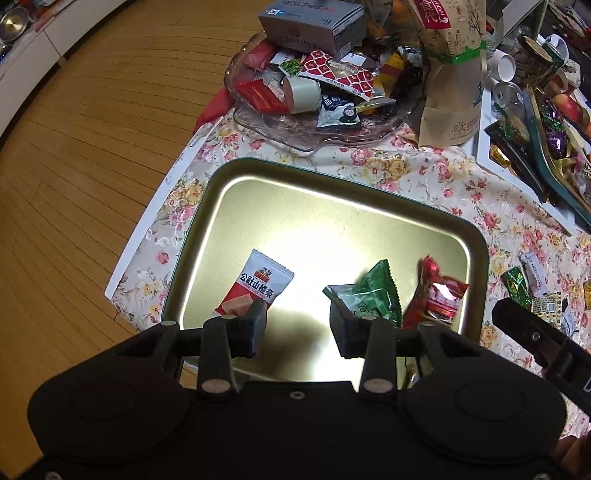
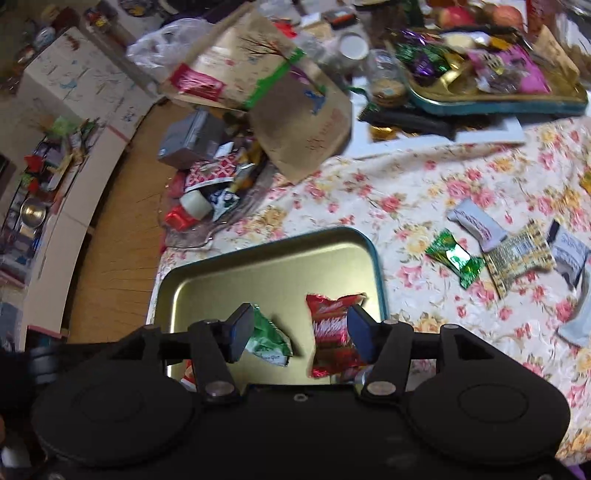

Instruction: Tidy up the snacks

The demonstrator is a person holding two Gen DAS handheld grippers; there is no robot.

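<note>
Floral tablecloth [image 1: 424, 177] covers the table, cluttered at the far side. Gold metal tray [image 1: 295, 206] sits at the near corner, rounded rectangle, long axis running left-right in the left wrist view. Beyond it a glass dish [image 1: 280, 125] heaped with snacks, a grey box [image 1: 310, 26] on top, a brown paper bag [image 1: 450, 81] just beside it.

Three snacks lie in the tray. White-and-red packet [image 1: 258, 284] at left, long axis tilted, top end pointing up-right. Green packet [image 1: 373, 291] in the middle, crumpled, one pointed corner toward the far rim. Red packet [image 1: 439, 291] at right near the tray's right wall, long axis roughly upright in view, leaning right.

Left gripper [image 1: 299, 325] hangs over the tray's near part, jaws apart, nothing between the pads. Right gripper [image 2: 301, 334] is over the tray's right part, jaws released; green and red packets lie below the gap, pads not pressing either.

On the cloth right of the tray: small green foil candy [image 2: 456, 256], a yellow-patterned packet [image 2: 517, 254], a white wrapper [image 2: 476, 223], close together.
</note>
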